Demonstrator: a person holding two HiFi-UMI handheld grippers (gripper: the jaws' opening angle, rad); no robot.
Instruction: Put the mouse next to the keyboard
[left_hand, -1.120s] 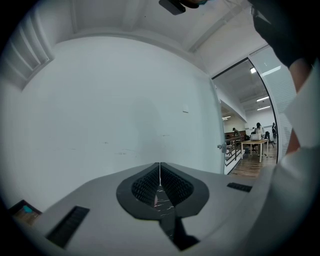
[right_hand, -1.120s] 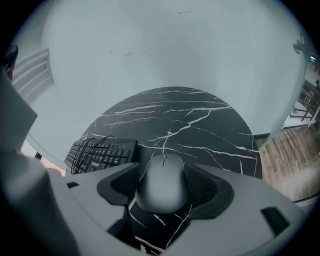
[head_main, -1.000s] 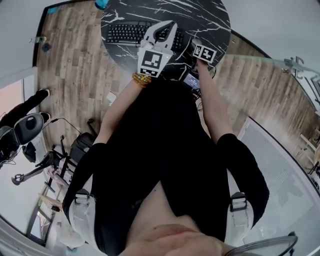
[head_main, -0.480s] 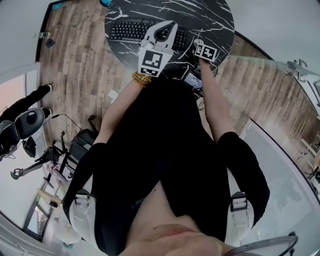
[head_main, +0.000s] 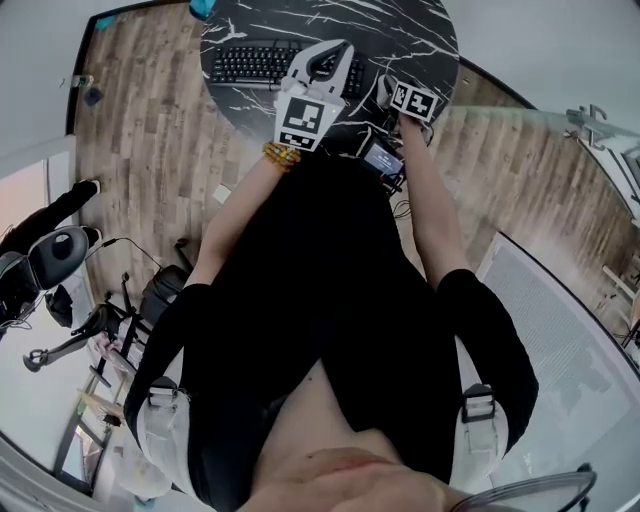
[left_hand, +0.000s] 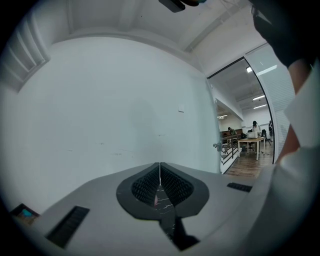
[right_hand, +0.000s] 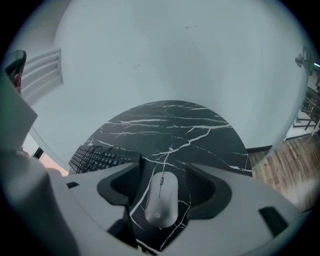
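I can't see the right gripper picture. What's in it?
A grey mouse lies on a round black marble table between the open jaws of the right gripper, touching neither. A black keyboard sits farther left.

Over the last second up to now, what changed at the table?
Nothing visibly moved, was gripped or let go. Both keep their places: the left hand-held gripper, shut, by the keyboard; the right hand-held gripper, open, with the mouse between its jaws.
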